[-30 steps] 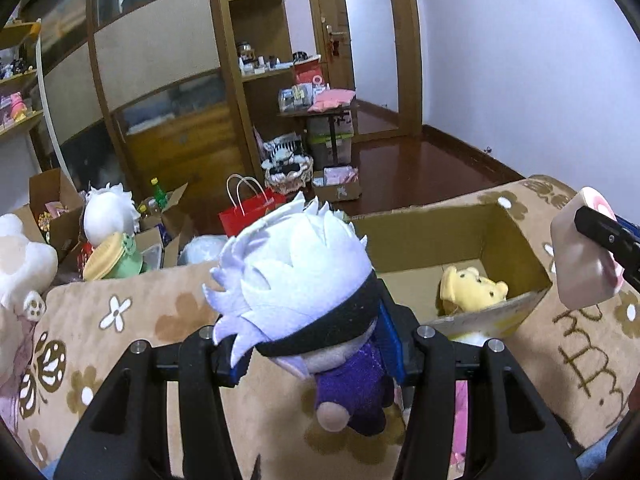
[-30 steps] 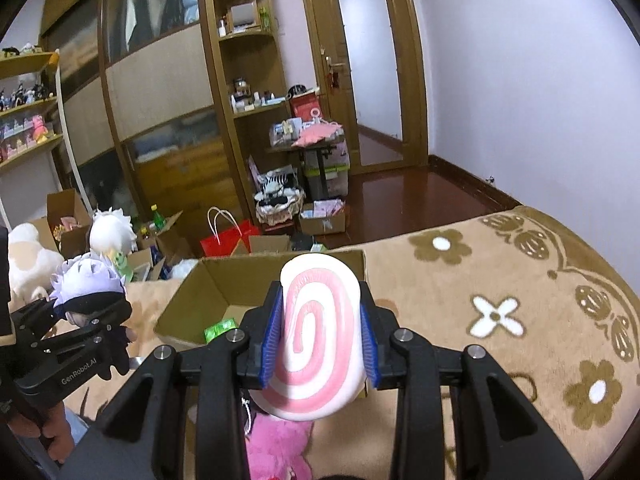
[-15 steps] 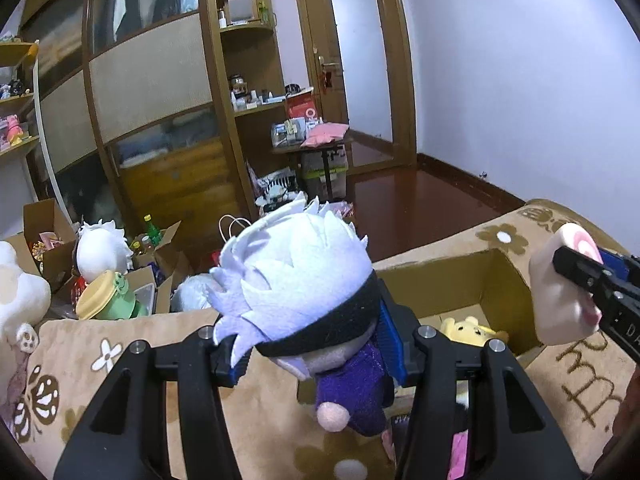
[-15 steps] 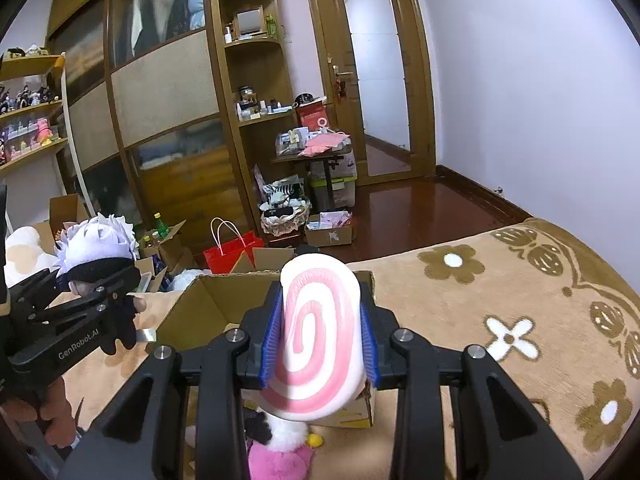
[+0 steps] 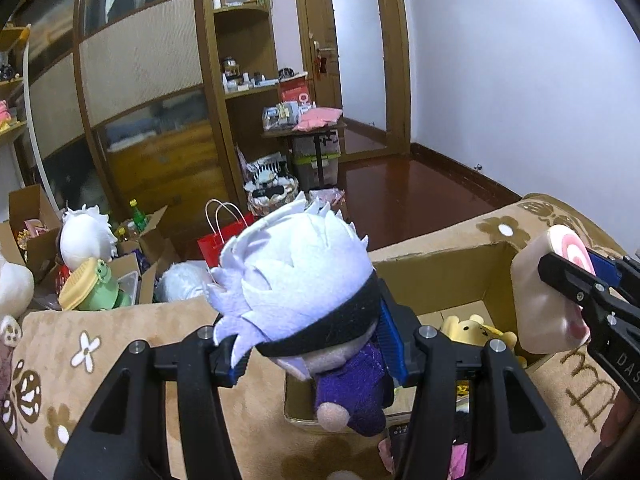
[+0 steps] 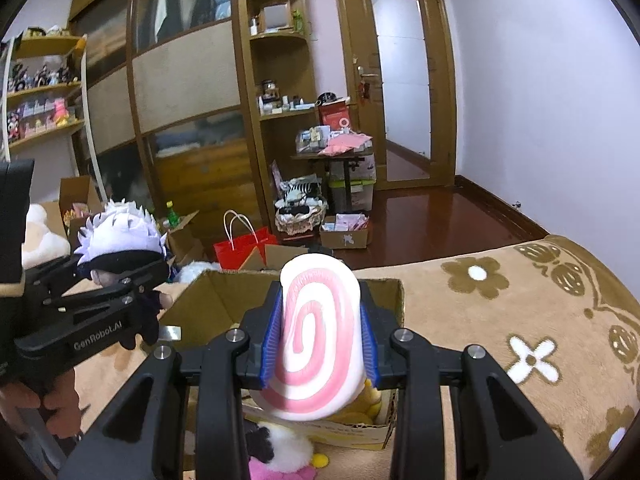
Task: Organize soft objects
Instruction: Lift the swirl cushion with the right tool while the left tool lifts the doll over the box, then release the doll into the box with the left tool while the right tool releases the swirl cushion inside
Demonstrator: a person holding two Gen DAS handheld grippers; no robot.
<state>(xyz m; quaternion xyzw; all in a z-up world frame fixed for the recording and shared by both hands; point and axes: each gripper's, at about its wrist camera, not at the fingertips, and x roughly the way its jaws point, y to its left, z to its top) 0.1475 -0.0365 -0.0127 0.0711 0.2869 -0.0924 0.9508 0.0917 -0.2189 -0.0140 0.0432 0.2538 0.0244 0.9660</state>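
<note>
My left gripper (image 5: 316, 356) is shut on a white-haired plush doll (image 5: 296, 276) in purple clothes, held above the near corner of an open cardboard box (image 5: 436, 264). The doll also shows in the right wrist view (image 6: 120, 236). My right gripper (image 6: 318, 344) is shut on a pink-and-white swirl roll plush (image 6: 320, 336), held over the box (image 6: 208, 300); the roll shows at the right of the left wrist view (image 5: 548, 296). A yellow bear plush (image 5: 476, 330) lies inside the box.
The box sits on a tan flowered blanket (image 6: 520, 320). A pink-and-white plush (image 6: 280, 456) lies on the blanket just in front of the box. Beyond the blanket's edge the floor holds cardboard boxes with toys (image 5: 92, 280), a red bag (image 5: 216, 240) and wooden shelving (image 6: 276, 80).
Both grippers have risen with their plush toys still held. The box now sits lower in both views and more of the room shows.
</note>
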